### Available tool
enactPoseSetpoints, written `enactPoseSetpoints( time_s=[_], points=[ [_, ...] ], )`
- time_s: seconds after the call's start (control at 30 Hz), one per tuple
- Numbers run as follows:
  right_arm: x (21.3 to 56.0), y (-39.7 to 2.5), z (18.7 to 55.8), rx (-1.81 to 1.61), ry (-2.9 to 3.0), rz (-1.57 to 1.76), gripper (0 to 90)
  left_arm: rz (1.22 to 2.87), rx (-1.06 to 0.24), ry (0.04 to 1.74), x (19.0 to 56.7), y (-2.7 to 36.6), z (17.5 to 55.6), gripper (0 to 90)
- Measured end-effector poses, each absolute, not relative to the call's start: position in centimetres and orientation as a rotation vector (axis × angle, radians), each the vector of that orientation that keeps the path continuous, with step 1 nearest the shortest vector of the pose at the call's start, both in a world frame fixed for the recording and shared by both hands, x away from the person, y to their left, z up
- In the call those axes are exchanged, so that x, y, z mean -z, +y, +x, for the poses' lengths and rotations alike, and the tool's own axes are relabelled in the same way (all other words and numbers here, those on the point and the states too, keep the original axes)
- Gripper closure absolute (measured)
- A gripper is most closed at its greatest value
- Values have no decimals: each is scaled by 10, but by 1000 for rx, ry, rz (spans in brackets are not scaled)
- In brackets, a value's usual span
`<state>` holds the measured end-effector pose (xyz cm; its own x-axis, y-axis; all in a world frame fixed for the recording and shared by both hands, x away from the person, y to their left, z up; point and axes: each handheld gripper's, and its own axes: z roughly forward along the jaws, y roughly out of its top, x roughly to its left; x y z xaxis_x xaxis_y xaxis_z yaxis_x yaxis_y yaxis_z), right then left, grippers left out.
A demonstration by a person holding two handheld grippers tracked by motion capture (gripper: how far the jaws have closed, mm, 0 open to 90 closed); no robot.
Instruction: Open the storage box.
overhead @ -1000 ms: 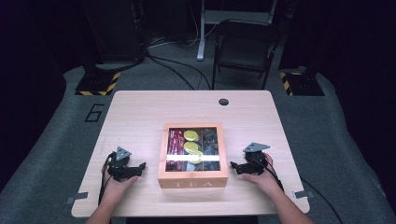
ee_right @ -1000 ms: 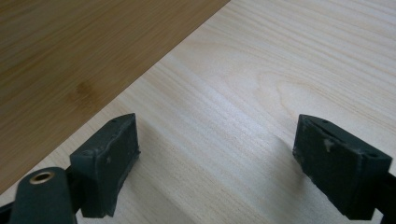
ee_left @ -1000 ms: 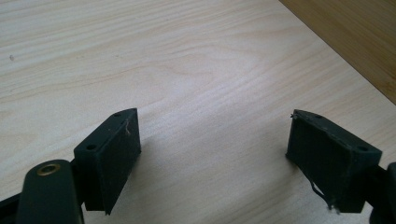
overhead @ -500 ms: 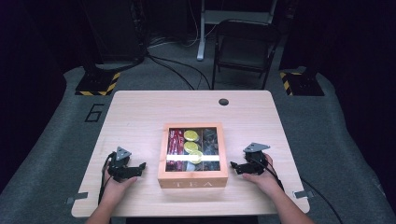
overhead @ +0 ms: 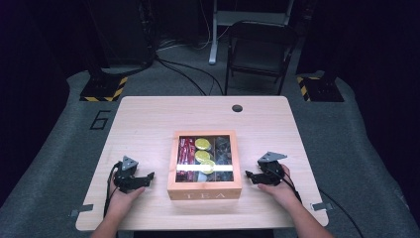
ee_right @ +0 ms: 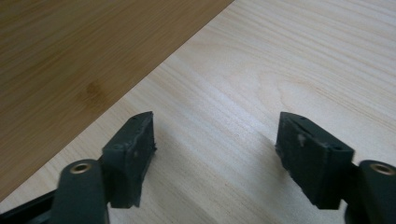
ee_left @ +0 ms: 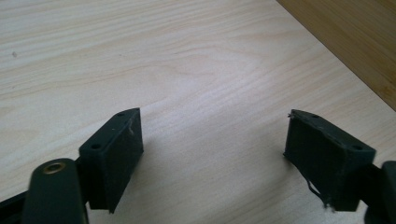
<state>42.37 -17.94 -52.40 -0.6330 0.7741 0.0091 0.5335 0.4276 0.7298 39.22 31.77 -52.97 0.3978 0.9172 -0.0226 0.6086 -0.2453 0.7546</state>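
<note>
We rest both tongs on the surface, released and empty: the left tongs (overhead: 148, 176) near the front left corner, the right tongs (overhead: 250, 176) just beside the tea box (overhead: 204, 189). The box sits at the front middle, lid shut, untouched; everything is left. A hole (overhead: 237, 107) by the back edge lies well apart; nothing blocks us.
</note>
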Motion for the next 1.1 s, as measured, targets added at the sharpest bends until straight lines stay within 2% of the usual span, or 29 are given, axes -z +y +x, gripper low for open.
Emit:
enactPoseSetpoints(
  time_s=[0.03, 0.07, 0.1, 0.2, 0.4, 0.43, 0.5, 0.83, 1.1],
  points=[
    [524, -179, 424, -1028, 2358, 1124, 327, 1965, -559, 1305, 529, 319, 392, 206],
    [523, -180, 424, -1027, 2358, 1117, 358, 1943, -559, 1316, 529, 319, 391, 234],
    [522, -180, 423, -1021, 2366, 1120, 426, 1933, -546, 1334, 527, 320, 391, 294],
    [520, -179, 422, -1029, 2380, 1136, 481, 1921, -508, 1364, 524, 320, 391, 348],
    [515, -177, 418, -1027, 2374, 1132, 492, 1919, -512, 1357, 516, 314, 390, 360],
    [512, -175, 416, -1036, 2363, 1135, 491, 1913, -506, 1354, 513, 314, 389, 392],
    [510, -176, 415, -1031, 2368, 1125, 486, 1908, -510, 1351, 512, 314, 389, 401],
    [500, -180, 408, -1042, 2377, 1099, 562, 1935, -523, 1287, 498, 304, 384, 442],
    [493, -181, 402, -1036, 2342, 1089, 579, 1967, -497, 1245, 492, 294, 379, 477]
  ],
)
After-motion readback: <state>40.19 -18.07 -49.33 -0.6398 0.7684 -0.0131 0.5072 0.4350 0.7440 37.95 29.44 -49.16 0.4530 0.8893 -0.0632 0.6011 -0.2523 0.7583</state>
